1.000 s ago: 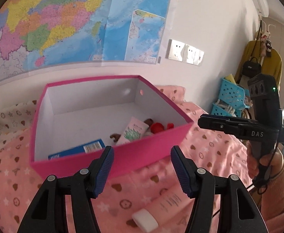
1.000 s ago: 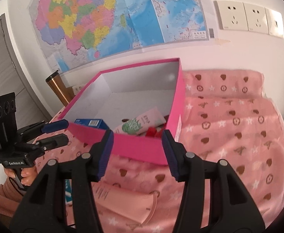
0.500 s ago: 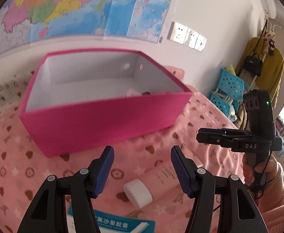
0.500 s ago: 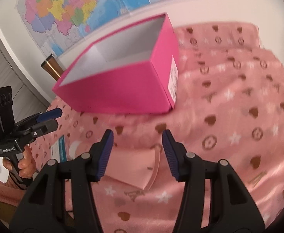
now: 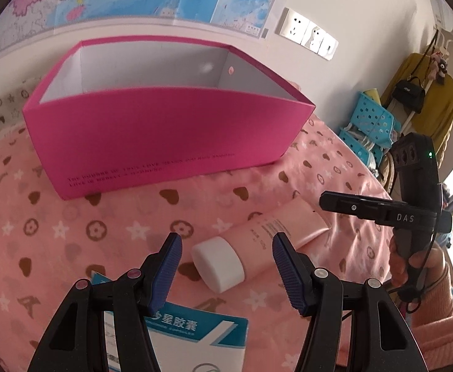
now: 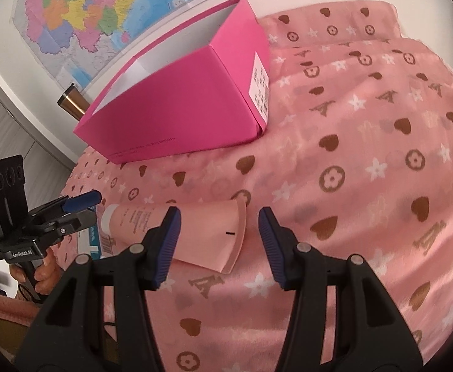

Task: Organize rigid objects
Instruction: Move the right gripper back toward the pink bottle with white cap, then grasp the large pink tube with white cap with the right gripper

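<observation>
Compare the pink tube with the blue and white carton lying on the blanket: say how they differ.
The pink tube is round-bodied with a white cap; the blue and white carton is flat and printed. The tube lies in full view between the open left gripper fingers; the carton is partly hidden under that gripper. Both lie on the pink blanket, outside the pink box.

Both tongs are tipped steeply downward with their jaws parted and nothing pinched between the blue ribbed pads. The left tongs (image 5: pixel 226 266) hang low, their black arms spreading toward the near edge of the view; seen from the right side, a hand (image 6: pixel 37 274) wraps their grip below the camera block, a pink sleeve behind it. The right tongs (image 6: pixel 218 241) are also low, and the right hand (image 5: pixel 412 263) grips their handle, thumb on top, in a pink sleeve.
</observation>
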The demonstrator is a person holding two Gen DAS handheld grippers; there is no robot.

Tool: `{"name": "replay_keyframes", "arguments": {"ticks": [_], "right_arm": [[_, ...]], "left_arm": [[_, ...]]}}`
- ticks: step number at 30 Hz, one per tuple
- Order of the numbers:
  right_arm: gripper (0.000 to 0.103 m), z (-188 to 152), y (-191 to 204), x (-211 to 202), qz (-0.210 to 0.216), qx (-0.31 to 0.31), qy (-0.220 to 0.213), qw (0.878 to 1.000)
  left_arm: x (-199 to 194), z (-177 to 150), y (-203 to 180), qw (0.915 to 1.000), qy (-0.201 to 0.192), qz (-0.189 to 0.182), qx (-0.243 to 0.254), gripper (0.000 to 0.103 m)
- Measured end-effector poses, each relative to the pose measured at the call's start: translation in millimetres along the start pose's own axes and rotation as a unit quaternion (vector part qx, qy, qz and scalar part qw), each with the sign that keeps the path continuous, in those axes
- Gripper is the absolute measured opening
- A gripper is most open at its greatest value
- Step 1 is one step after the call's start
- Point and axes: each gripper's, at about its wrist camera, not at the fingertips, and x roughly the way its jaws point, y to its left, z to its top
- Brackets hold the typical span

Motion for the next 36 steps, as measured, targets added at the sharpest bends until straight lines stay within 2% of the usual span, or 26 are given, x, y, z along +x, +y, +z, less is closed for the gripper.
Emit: {"name": "replay_keyframes", "arguments": {"ticks": [20, 29, 36], "right_arm": [[0.054, -5, 8, 13, -0.003, -0.006, 0.017, 1.0], [0.054, -6, 8, 14, -0.006, -0.009, 0.016, 1.0], [0.054, -7, 9, 13, -0.004, -0.011, 0.016, 1.0]], "left_arm": [[6, -12, -2, 0.9998, 0.021, 0.002, -0.002, 0.062], [9, -17, -7, 0.9994, 0.032, -0.016, -0.001, 0.057], [9, -15, -8, 0.9995, 0.03, -0.011, -0.001, 0.057]]}}
